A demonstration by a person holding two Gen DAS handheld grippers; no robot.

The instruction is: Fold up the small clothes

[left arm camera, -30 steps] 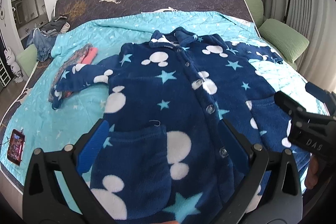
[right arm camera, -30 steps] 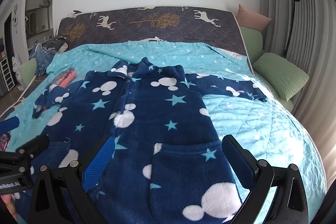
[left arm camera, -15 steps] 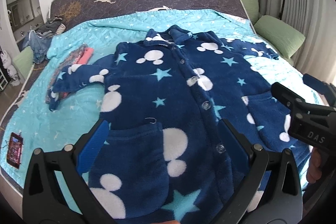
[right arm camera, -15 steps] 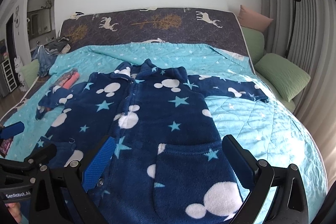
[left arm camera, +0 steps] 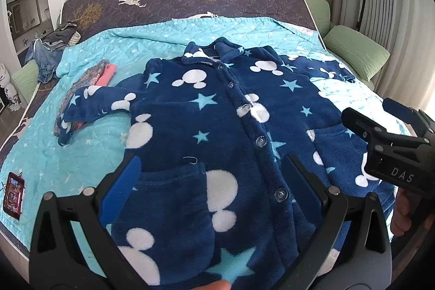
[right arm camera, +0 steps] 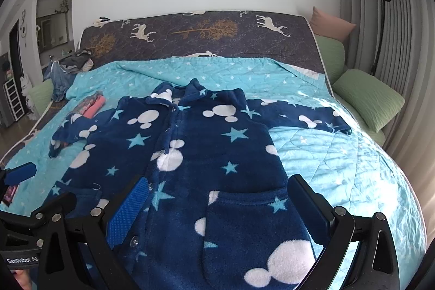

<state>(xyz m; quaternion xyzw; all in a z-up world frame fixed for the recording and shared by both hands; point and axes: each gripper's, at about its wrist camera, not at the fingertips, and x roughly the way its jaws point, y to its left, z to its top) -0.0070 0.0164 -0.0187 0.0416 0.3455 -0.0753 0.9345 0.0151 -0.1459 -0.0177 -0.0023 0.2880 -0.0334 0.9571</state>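
Tongs spread, navy fleece robe flat, buttoned

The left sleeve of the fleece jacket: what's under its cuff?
The jacket's left sleeve lies across a folded stack of patterned and pink clothes. Its far end shows; the part beneath the cuff is covered. Under all lies the turquoise quilt.

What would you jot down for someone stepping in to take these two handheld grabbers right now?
Left gripper: jaws open, holding nothing, above the left pocket of the navy fleece jacket.
Right gripper: jaws open, holding nothing, above the right pocket.
The jacket lies flat and buttoned on the turquoise quilt, sleeves spread out to both sides. The left sleeve end rests on a small pile of clothes.
Done: jacket laid out.
Left: every fold; none is visible yet.
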